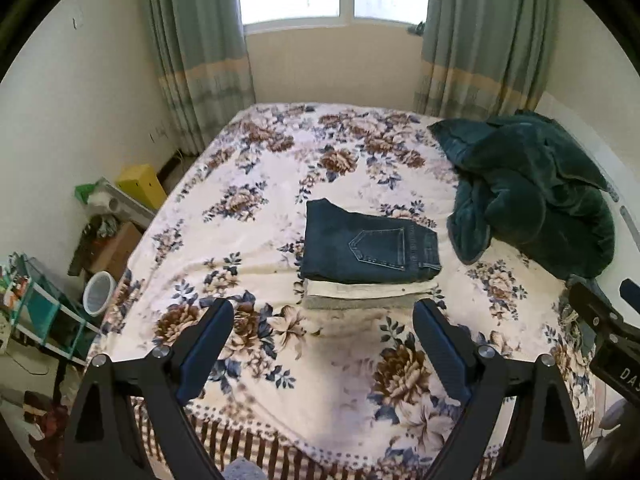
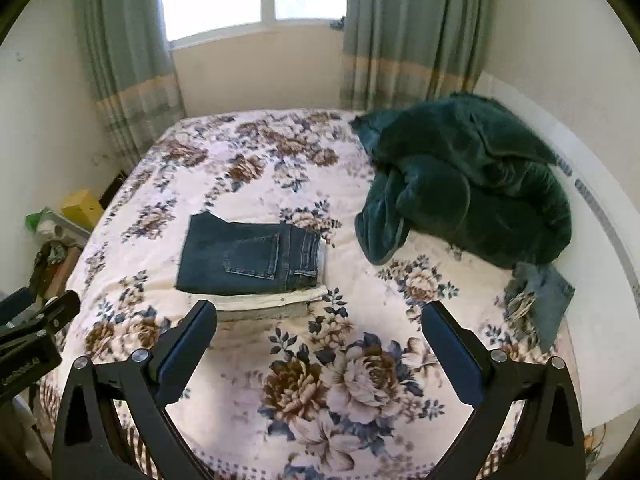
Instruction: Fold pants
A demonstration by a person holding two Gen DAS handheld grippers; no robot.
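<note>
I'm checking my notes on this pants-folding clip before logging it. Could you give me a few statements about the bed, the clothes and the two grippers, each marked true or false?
1. The dark jeans lie folded on top of a small stack. True.
2. The left gripper is clamped on the jeans. False: its fingers are spread, holding nothing, above the bedspread.
3. A green blanket is bunched up on the right part of the bed. True.
4. The right gripper is shut. False: it is open and empty.
5. A cream garment lies under the jeans. True.
6. A lighter blue denim piece sits on the stack. False: it lies apart, below the blanket near the bed's right edge.
</note>
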